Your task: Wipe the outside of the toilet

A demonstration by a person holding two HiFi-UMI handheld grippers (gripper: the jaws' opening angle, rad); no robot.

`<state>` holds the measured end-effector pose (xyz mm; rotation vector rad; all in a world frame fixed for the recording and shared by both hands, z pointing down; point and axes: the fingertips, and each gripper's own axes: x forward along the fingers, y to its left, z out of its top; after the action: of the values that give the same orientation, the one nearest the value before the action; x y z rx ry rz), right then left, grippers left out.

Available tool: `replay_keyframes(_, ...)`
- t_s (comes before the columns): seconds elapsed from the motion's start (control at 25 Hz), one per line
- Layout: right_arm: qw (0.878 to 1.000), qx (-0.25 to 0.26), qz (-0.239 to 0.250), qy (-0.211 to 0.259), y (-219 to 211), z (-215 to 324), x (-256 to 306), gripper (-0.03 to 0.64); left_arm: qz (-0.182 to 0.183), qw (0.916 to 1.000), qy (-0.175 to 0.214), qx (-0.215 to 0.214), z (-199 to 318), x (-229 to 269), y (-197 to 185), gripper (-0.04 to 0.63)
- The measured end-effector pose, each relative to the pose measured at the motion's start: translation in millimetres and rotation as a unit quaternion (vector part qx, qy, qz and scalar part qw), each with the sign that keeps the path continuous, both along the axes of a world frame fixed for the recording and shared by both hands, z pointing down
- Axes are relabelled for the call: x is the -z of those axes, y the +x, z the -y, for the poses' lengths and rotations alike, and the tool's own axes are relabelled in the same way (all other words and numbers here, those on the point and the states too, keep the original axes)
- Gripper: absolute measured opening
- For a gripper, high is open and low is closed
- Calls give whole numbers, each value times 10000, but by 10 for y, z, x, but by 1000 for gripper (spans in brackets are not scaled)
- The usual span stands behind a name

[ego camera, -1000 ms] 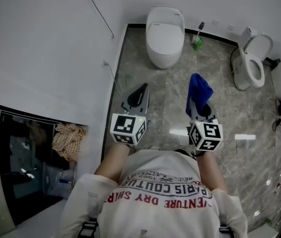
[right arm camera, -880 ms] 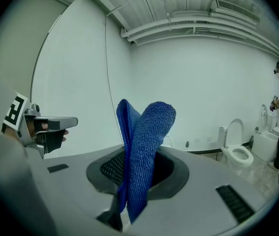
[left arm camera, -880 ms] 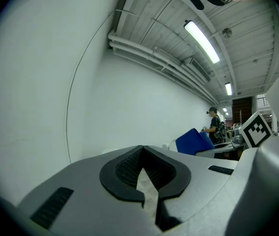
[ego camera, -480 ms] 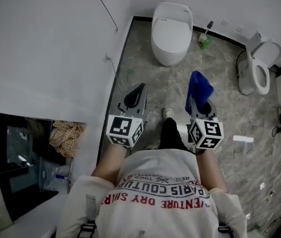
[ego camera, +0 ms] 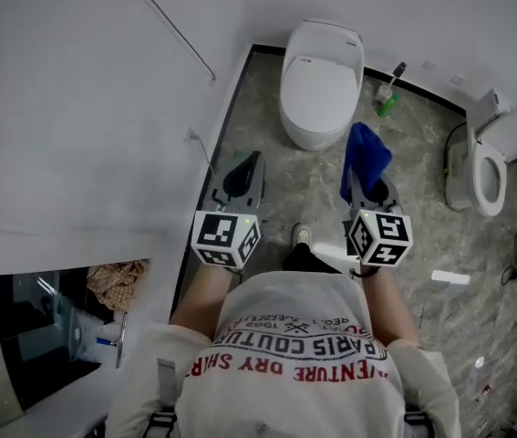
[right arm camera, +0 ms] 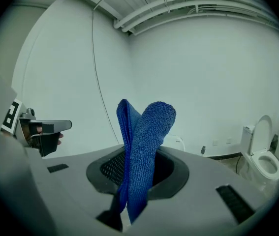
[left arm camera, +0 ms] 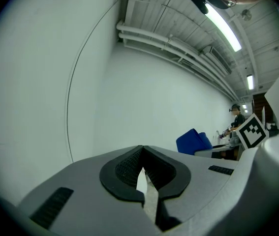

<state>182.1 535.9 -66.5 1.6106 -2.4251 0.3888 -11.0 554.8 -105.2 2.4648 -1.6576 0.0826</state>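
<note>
A white toilet [ego camera: 320, 80] with its lid down stands against the far wall, ahead of both grippers; its edge peeks out behind the cloth [right arm camera: 178, 142] in the right gripper view. My right gripper [ego camera: 366, 188] is shut on a blue cloth [ego camera: 365, 156] that sticks up and forward from its jaws. That cloth [right arm camera: 146, 132] fills the middle of the right gripper view, pinched in the right gripper [right arm camera: 138, 167]. My left gripper [ego camera: 249, 162] is held level beside it, shut with nothing between its fingers [left arm camera: 129, 163]. Both are well short of the toilet.
A second toilet [ego camera: 491, 167] with its seat up stands at the right. A green brush holder [ego camera: 387, 100] sits between the two toilets. A white wall with a thin cable [ego camera: 171, 27] runs along the left. A checked cloth [ego camera: 112, 281] lies lower left. My shoe [ego camera: 301, 235] is on the marble floor.
I have walked forward: the closed toilet has come nearer to the grippers. Both grippers keep their hold and pose.
</note>
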Motion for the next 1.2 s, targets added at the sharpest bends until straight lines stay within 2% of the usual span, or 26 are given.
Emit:
replay_keyframes(0.32, 10000, 69, 2, -19, 520, 1289, 20, 77, -121, 9996, -56, 263, 1208, 22, 371, 6)
replay_keyframes(0.6, 9996, -22, 84, -263, 598, 2168, -221, 77, -36, 9991, -223, 351, 2130, -175, 291, 6)
replay_keyframes(0.92, 9977, -436, 11, -518, 480, 3614, -546, 77, -57, 9991, -415, -37, 3848, -509, 135, 6)
replay_keyframes(1.2, 9920, -831, -71, -946, 152, 4903, -714, 77, -170, 9955, -774, -521, 5417, -712, -105, 6)
